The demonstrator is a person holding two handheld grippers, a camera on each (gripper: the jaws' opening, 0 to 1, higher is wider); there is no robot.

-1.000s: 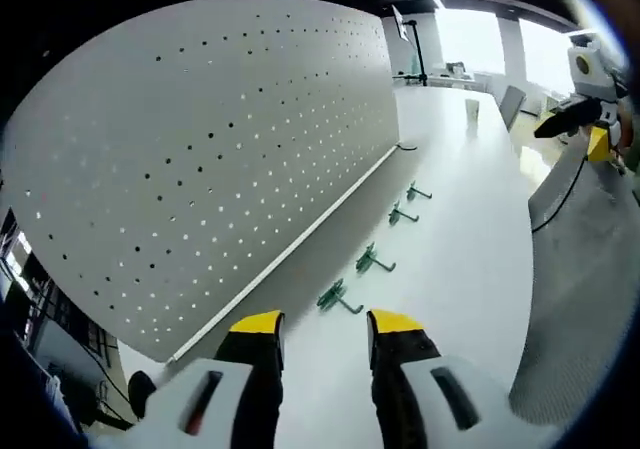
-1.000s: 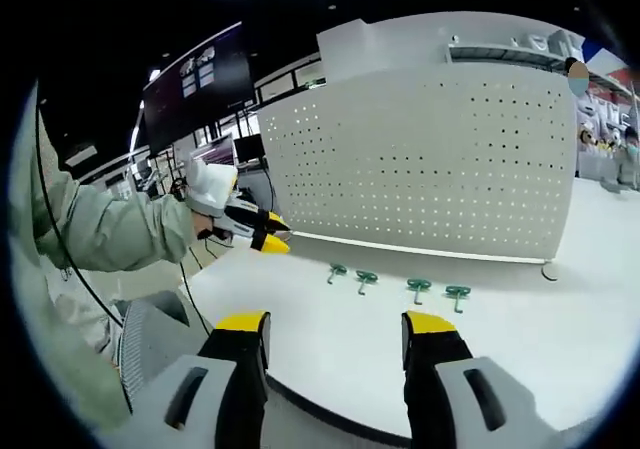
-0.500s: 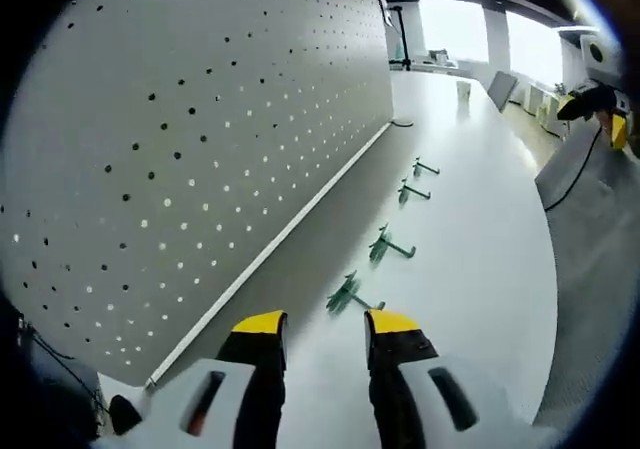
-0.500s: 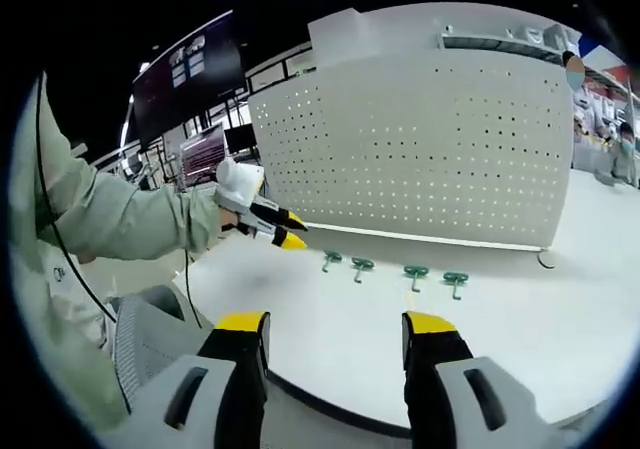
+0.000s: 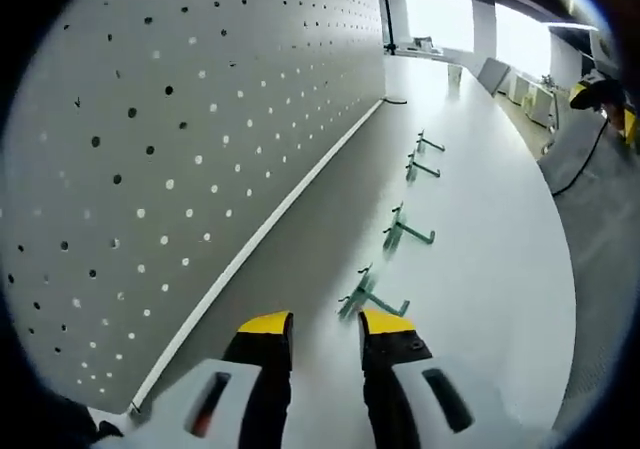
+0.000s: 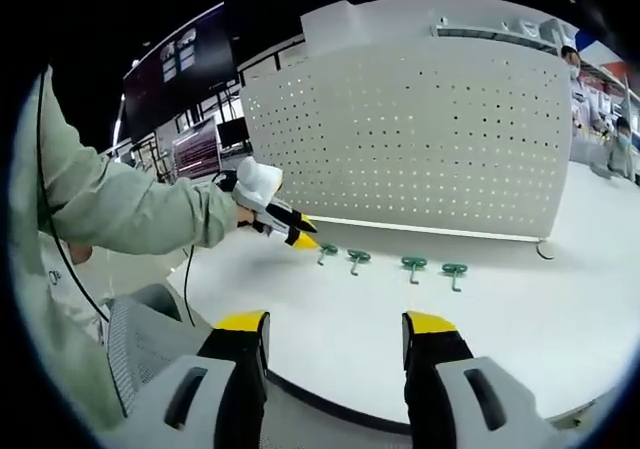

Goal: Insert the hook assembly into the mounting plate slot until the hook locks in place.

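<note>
— Left claw [image 5: 325,321]?
— Spread, bare, low over bench [image 5: 490,269]. Nearest hook [image 5: 368,297] just ahead, slightly right of the gap, stem running far-right.
— Right claw [image 6: 336,321]?
— Spread too, well back from the hooks.
— Plate?
— Pegboard [image 5: 180,139] upright, left of the hook row.

The pegboard [image 5: 200,119] looks like painted sheet metal, matt pale grey, smooth between its rows of small round holes. In front of it the table [image 5: 490,269] has a smooth white top with a soft satin sheen. The four hooks [image 6: 385,262] lying on the table near the pegboard look like green-coated metal or plastic, slightly glossy. The left gripper [image 5: 325,329] has matt black jaws with yellow tips that look like plastic. The sleeve [image 6: 130,214] is pale green woven cloth, matt and creased.
</note>
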